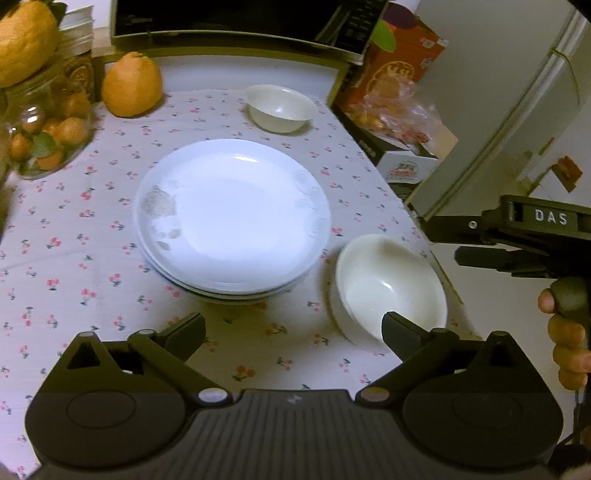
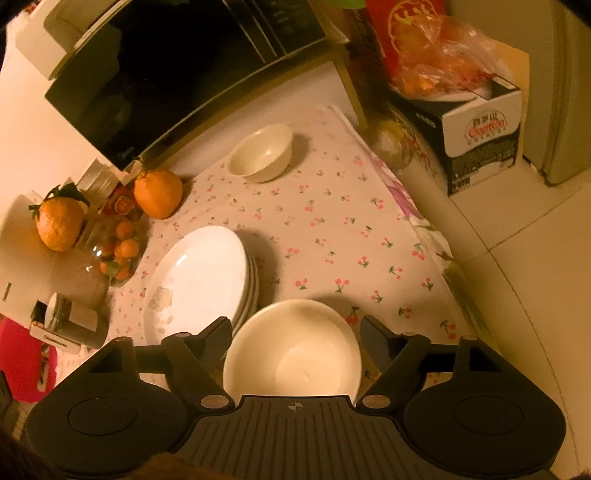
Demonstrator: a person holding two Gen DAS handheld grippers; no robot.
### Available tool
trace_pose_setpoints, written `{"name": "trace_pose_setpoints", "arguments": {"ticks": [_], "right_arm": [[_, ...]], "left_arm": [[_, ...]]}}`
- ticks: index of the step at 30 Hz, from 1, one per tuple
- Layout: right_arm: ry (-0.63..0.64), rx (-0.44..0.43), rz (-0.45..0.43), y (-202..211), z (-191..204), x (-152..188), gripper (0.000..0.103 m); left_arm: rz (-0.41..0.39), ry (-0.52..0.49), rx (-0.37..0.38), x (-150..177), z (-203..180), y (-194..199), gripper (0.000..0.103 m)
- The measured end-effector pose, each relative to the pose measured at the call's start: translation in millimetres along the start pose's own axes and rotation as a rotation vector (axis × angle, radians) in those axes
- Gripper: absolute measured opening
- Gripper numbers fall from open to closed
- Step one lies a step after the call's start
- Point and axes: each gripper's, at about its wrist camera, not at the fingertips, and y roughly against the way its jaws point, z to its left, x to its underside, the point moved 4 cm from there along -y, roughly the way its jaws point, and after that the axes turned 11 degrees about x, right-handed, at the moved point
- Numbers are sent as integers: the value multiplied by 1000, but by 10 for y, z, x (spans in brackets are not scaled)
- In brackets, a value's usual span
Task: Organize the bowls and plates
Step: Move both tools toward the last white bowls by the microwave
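Observation:
A stack of white plates (image 1: 232,214) (image 2: 199,277) sits mid-table on the cherry-print cloth (image 1: 74,258). Just right of the stack rests a cream bowl (image 1: 391,288) (image 2: 295,350); a second cream bowl (image 1: 280,107) (image 2: 260,153) stands far back near the microwave. My left gripper (image 1: 293,328) is open in front of the plates, with nothing between its fingers. My right gripper (image 2: 297,328) is open above the near bowl, a finger on each side of its rim and apart from it. Its body (image 1: 517,240) and the hand (image 1: 565,332) holding it show at the right of the left wrist view.
A black microwave (image 1: 229,18) (image 2: 155,85) lines the back. A large orange (image 1: 131,85) (image 2: 158,194) and a jar of small oranges (image 1: 48,129) (image 2: 118,251) stand at the left. A box with bagged fruit (image 1: 399,122) (image 2: 461,110) and a fridge (image 1: 517,92) lie past the table's right edge.

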Motion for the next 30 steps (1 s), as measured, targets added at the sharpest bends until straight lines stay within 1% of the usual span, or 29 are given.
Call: {"name": "trace_pose_setpoints", "arguments": {"ticks": [2, 6, 11, 15, 20, 23, 30], "right_arm": [[9, 1, -10, -5, 35, -14, 83], [-6, 12, -20, -22, 95, -109, 83], [-77, -18, -8, -82, 166, -324, 84], [-96, -25, -3, -167, 260, -537, 85], [-128, -47, 10, -332, 352, -791, 87], [-155, -49, 21, -471, 376, -933, 87], [-186, -12, 62, -864, 403, -1241, 87]], "left_arm": [[-5, 8, -13, -51, 46, 43, 102], [-36, 9, -39, -212, 129, 139, 102], [-82, 49, -65, -418, 261, 193, 103], [-87, 36, -88, -605, 318, 166, 103], [-135, 1, -100, -881, 386, 105, 103], [-150, -24, -104, -1061, 422, 14, 103], [-164, -22, -77, -1528, 530, -232, 102]]}}
